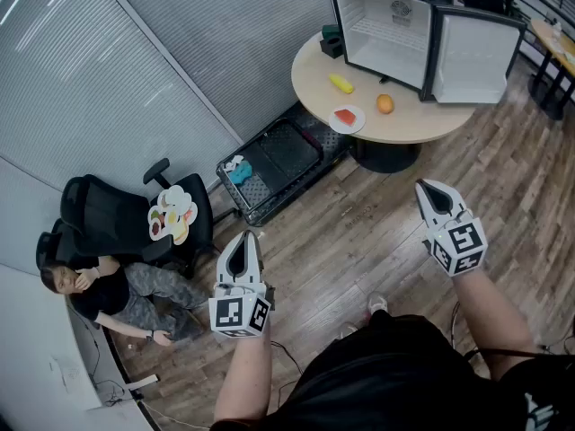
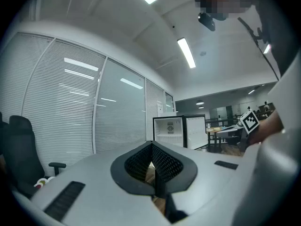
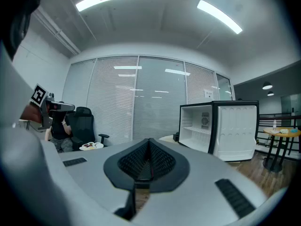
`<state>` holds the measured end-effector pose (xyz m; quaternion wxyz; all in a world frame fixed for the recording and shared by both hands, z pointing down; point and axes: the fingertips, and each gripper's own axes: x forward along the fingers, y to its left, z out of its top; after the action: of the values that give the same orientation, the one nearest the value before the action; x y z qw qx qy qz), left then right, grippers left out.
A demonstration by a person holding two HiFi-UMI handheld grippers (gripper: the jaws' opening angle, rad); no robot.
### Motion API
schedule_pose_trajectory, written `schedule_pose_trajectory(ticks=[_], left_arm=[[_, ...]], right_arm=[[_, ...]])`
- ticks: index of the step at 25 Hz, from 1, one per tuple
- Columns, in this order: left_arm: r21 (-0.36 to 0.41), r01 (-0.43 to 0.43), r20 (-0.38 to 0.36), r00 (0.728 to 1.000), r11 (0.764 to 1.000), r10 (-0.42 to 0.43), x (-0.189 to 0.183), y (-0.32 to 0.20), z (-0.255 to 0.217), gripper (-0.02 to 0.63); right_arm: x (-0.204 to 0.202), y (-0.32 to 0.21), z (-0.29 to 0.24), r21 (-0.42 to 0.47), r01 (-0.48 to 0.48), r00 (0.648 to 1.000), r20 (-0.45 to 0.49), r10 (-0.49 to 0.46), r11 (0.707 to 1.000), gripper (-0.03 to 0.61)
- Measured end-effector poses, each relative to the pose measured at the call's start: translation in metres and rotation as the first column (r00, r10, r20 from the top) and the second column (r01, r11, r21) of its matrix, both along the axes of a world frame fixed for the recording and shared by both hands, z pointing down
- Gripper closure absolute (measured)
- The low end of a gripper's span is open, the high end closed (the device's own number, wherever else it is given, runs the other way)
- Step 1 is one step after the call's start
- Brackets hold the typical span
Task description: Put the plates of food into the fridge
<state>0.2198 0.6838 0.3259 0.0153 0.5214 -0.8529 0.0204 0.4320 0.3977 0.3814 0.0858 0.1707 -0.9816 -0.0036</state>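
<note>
A small white fridge (image 1: 395, 34) stands on the round table (image 1: 422, 124) with its door open and its shelves bare. In front of it on the table lies a white plate with red food (image 1: 347, 118). Two more plates of food (image 1: 172, 214) rest on a black office chair (image 1: 99, 214) at the left. Both grippers hang in mid-air over the wooden floor, far from the plates. My left gripper (image 1: 241, 241) is shut and holds nothing. My right gripper (image 1: 431, 191) is shut and holds nothing too. The fridge (image 3: 218, 128) and the chair's plates (image 3: 91, 146) show in the right gripper view.
An orange (image 1: 384, 104) and a yellow item (image 1: 340, 83) lie on the table near the plate. A black tray cart (image 1: 278, 160) stands between table and chair. A person (image 1: 108, 294) sits on the floor by the chair. Blinds line the wall behind.
</note>
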Motion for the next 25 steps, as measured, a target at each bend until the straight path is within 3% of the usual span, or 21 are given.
schedule_pose_trajectory(ticks=[11, 14, 25], left_arm=[[0.000, 0.000, 0.041, 0.999, 1.000, 0.000, -0.006, -0.070, -0.010, 0.609], [-0.008, 0.001, 0.038, 0.999, 1.000, -0.001, -0.009, -0.078, -0.006, 0.609], [0.019, -0.027, 0.037, 0.999, 0.999, 0.026, -0.094, -0.127, 0.011, 0.609]], right_arm=[[-0.027, -0.056, 0.022, -0.012, 0.050, 0.999, -0.012, -0.050, 0.999, 0.574], [-0.036, -0.069, 0.028, -0.051, 0.045, 0.999, -0.001, -0.045, 0.998, 0.574], [-0.095, -0.105, 0.057, -0.069, 0.014, 0.999, -0.038, -0.017, 0.998, 0.574]])
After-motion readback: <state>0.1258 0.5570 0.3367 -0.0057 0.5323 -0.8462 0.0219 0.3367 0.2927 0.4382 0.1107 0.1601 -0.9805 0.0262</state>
